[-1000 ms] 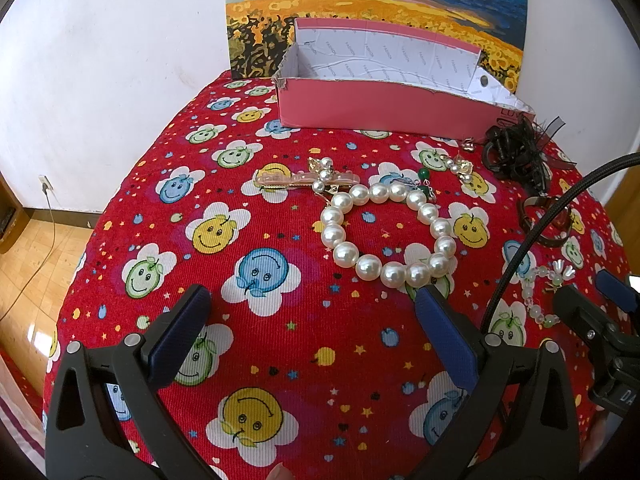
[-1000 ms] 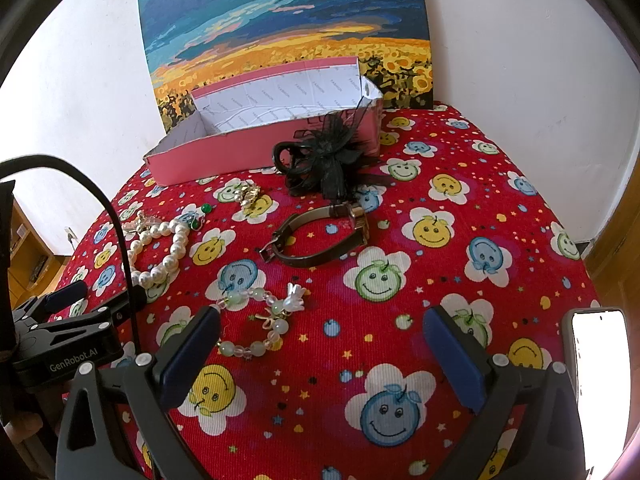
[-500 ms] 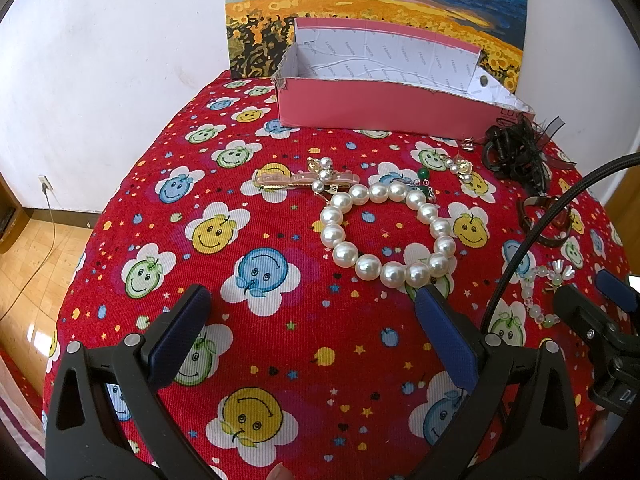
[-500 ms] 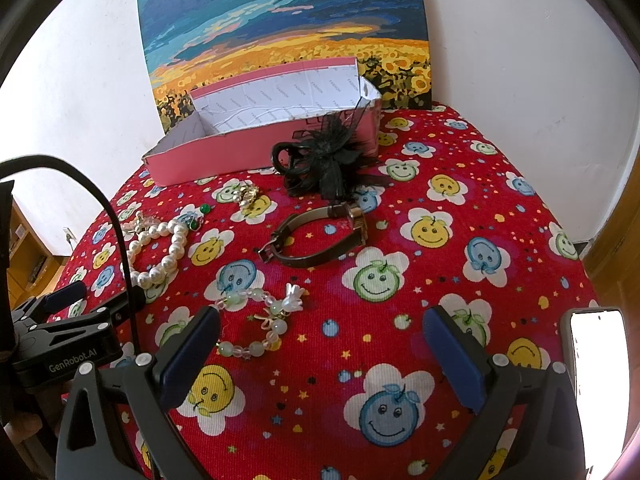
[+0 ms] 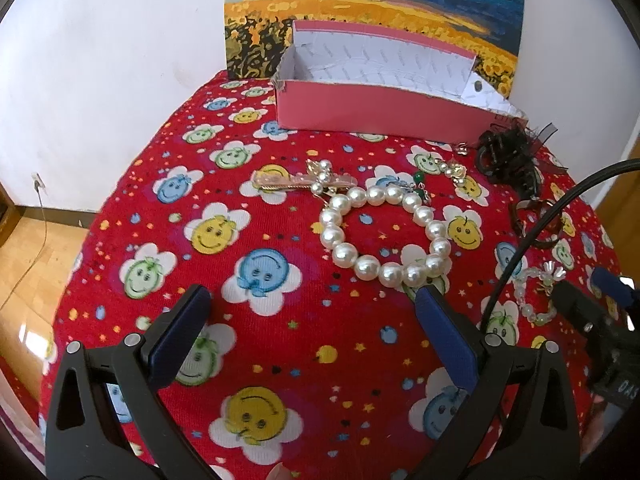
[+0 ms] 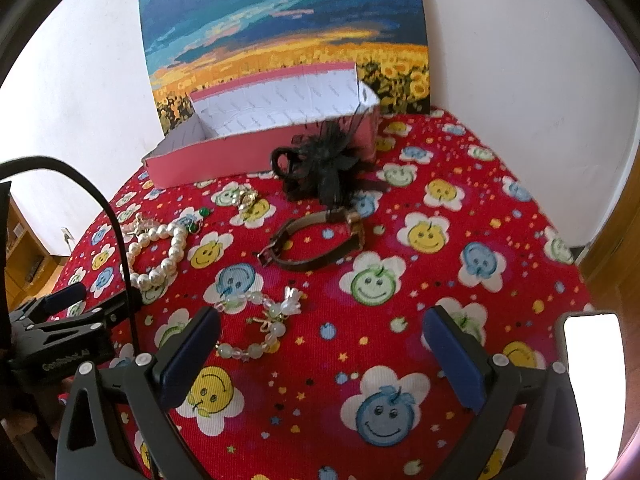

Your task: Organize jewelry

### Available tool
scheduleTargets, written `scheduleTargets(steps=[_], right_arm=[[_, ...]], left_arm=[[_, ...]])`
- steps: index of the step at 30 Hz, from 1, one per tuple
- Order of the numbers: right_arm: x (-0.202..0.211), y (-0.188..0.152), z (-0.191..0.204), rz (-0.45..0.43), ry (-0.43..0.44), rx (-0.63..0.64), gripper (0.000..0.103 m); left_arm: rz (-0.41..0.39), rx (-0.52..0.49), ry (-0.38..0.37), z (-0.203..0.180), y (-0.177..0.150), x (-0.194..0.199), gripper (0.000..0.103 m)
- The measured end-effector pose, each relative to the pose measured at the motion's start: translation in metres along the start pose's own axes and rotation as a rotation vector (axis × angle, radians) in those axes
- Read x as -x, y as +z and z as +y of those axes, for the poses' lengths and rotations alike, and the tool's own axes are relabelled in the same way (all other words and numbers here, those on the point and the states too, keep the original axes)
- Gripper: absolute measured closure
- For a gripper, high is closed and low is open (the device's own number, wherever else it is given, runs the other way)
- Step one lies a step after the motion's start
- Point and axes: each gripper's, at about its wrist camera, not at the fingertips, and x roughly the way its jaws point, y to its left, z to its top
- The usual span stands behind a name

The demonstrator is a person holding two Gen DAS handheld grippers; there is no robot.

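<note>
A: Where is the jewelry found, and how are the claws set?

B: The pieces are spread over the red smiley-print cloth (image 5: 260,280) that covers the surface, in front of the open pink box (image 5: 380,112). The pearl bracelet (image 5: 386,236) lies just ahead of the left claw (image 5: 316,316), whose fingers are spread wide with nothing between them. The right claw (image 6: 320,338) is likewise held apart and empty, with the pale bead bracelet (image 6: 256,320) beside its left finger.

A: How is the pearl bracelet expected to handle?

B: It is judged to be light but limp, a strung loop that sags once lifted. The round beads look glossy, so slipping is likely if a single bead is pinched. A grip across the strand, between two beads on the near side, is thought safer.

A: And the other pieces?

B: The brown strap (image 6: 316,244) appears stiffer and can probably be taken at its band. The black feathered clip (image 6: 320,164) looks soft and easily crushed, so its hard claw part is preferred. The gold hair clip (image 5: 304,180) touches the pearls, so dragging should be watched for.
</note>
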Motion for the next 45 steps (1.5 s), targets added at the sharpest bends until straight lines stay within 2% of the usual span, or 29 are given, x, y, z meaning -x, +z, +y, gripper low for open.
scheduleTargets(steps=[6,12,14,16,19,26,40,41,44,45], right_arm=[[0.013,0.012,-0.011,-0.025,0.014,-0.009,0.0],[0.017,0.019,-0.021,-0.011,0.039,-0.053,0.0],[0.017,0.02,-0.022,-0.008,0.043,-0.056,0.0],[0.016,0.021,-0.022,-0.004,0.051,-0.055,0.0],[0.016,0.021,-0.022,-0.006,0.058,-0.048,0.0],[0.013,0.021,-0.021,-0.003,0.071,-0.045,0.0],[0.004,0.023,-0.022,0.01,0.079,-0.05,0.0],[0.002,0.023,-0.023,0.012,0.08,-0.05,0.0],[0.001,0.023,-0.024,0.015,0.081,-0.049,0.0],[0.001,0.023,-0.024,0.015,0.082,-0.049,0.0]], left_arm=[[0.018,0.016,-0.003,0.017,0.01,0.003,0.0],[0.038,0.028,-0.05,0.017,0.018,-0.003,0.0],[0.032,0.022,-0.06,0.015,0.023,-0.005,0.005],[0.029,0.018,-0.056,0.015,0.029,-0.007,0.016],[0.025,0.025,-0.05,0.018,0.043,-0.012,0.021],[0.026,0.028,-0.056,0.017,0.061,-0.028,0.021],[0.034,0.037,-0.078,0.008,0.074,-0.059,0.022],[0.028,0.039,-0.08,0.009,0.074,-0.057,0.023],[-0.004,0.053,-0.083,0.013,0.075,-0.045,0.037],[-0.011,0.055,-0.087,0.014,0.075,-0.042,0.047]])
